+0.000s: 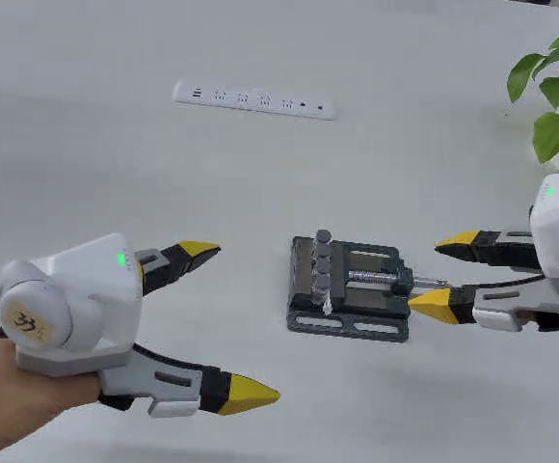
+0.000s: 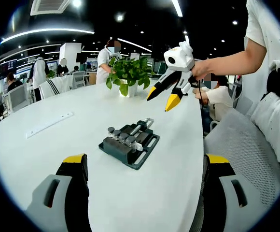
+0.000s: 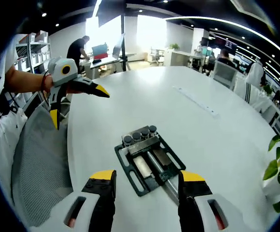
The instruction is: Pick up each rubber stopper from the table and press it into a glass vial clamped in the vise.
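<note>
Within vise (image 1: 349,326), row of stoppered vials (image 1: 323,265)

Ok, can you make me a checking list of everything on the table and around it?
Surface: white table.
Job's things: vise holding a row of vials with dark stoppers on top; loose stoppers: nothing seen.
Clutter: power strip.
Grippers: left gripper and right gripper, tongs open and empty, one on each side of the vise.
Cables: nothing seen.
Surroundings: plant, mesh chair, people in an office.
</note>
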